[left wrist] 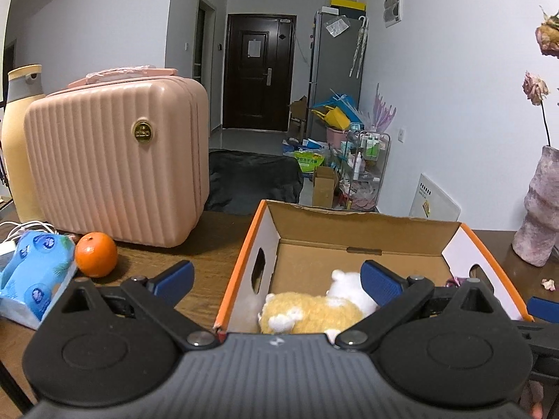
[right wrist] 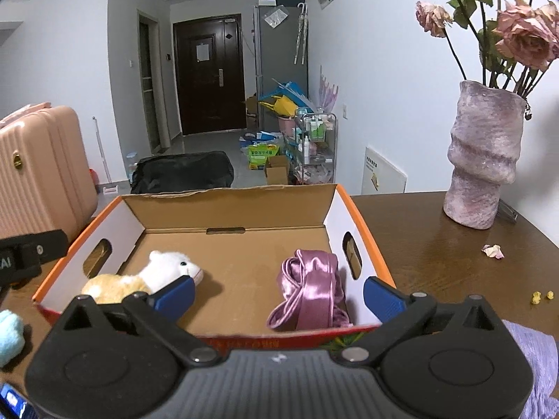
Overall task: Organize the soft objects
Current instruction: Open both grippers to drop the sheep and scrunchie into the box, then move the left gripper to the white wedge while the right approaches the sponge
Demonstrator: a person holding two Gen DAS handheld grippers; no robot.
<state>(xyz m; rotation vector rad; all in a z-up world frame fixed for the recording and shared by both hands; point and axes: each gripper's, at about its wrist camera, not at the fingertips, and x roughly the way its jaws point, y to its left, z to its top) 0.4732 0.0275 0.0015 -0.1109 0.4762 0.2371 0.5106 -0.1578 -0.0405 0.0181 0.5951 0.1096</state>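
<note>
Plush and yellow-and-white, the stuffed animal [right wrist: 146, 277] lies at the left end of the orange-edged cardboard box [right wrist: 230, 202], while a mauve satin cloth [right wrist: 309, 289] sits bunched at the box's right end, well apart from it. Both the right gripper [right wrist: 277, 295] and the left gripper [left wrist: 277, 279] hover over the near rim with jaws spread wide, grasping nothing. Around the box on the wooden table [right wrist: 436, 255] stand a pink suitcase [left wrist: 118, 160], an orange [left wrist: 95, 254] and a mottled vase [right wrist: 484, 153].

The left gripper's body hides the plush toy's [left wrist: 311, 310] lower half. A purple cloth [right wrist: 534, 359] and a pale blue soft thing [right wrist: 10, 335] are cut off at the right wrist view's edges. Fridge papers [left wrist: 337, 26] are too small to read.
</note>
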